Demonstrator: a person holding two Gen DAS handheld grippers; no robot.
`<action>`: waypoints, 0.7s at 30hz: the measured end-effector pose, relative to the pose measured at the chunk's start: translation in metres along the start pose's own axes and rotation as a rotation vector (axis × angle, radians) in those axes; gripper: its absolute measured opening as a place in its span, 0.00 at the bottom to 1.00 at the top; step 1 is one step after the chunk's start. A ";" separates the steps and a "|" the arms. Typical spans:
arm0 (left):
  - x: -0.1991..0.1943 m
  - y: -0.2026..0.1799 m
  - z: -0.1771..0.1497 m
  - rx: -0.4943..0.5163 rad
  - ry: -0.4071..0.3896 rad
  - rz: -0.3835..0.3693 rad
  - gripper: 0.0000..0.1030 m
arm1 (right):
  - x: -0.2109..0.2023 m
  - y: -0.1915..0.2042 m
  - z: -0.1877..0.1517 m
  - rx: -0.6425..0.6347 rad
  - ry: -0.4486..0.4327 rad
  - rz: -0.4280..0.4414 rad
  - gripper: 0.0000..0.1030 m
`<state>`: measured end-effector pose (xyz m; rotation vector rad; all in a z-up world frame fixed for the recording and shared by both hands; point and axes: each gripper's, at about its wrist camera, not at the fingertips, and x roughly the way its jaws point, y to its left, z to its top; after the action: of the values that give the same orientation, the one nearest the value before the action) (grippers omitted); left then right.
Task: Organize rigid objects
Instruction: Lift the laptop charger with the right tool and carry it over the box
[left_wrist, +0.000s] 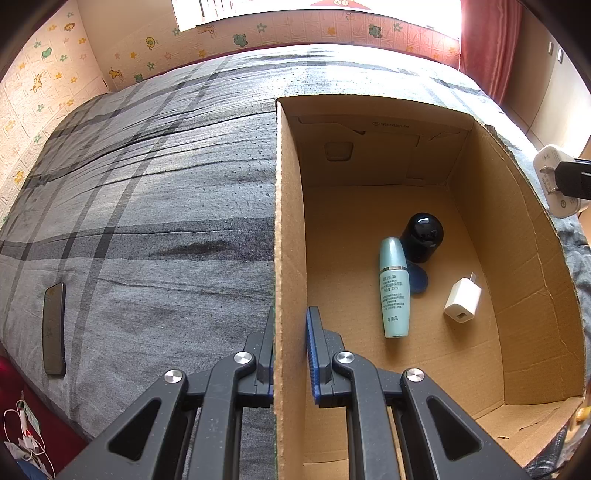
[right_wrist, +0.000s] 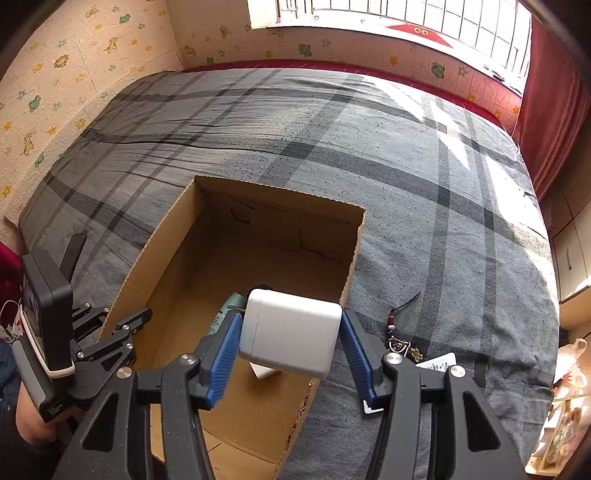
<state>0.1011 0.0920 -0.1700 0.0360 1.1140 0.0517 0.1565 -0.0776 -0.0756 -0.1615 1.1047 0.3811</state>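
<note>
An open cardboard box (left_wrist: 286, 184) lies on a grey plaid bed. My left gripper (left_wrist: 291, 325) is shut on the box's left wall, one finger outside and one inside. On the box floor lie a teal bottle (left_wrist: 394, 288), a black round-topped jar (left_wrist: 422, 236), a blue disc (left_wrist: 419, 280) and a small white charger (left_wrist: 462, 300). My right gripper (right_wrist: 291, 326) is shut on a larger white charger block (right_wrist: 291, 332), held in the air over the box's (right_wrist: 280, 192) near right part. The left wrist view shows that block (left_wrist: 550, 177) at its right edge, prongs out.
A dark phone (left_wrist: 54, 328) lies on the bed left of the box. A keychain with a cord (right_wrist: 400, 341) and a white card (right_wrist: 439, 361) lie on the bed right of the box. A hand (right_wrist: 33, 424) holds the left gripper (right_wrist: 110, 332).
</note>
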 end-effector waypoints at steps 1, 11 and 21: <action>0.000 0.000 0.000 0.000 0.000 0.000 0.13 | 0.001 0.004 0.000 -0.004 0.002 0.005 0.56; 0.000 0.000 0.000 0.001 0.000 0.000 0.13 | 0.021 0.034 0.000 -0.035 0.033 0.046 0.56; 0.001 0.000 0.000 0.000 -0.001 -0.004 0.13 | 0.055 0.053 -0.006 -0.053 0.099 0.058 0.56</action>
<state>0.1012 0.0921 -0.1706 0.0341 1.1135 0.0484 0.1529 -0.0189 -0.1242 -0.1972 1.1994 0.4590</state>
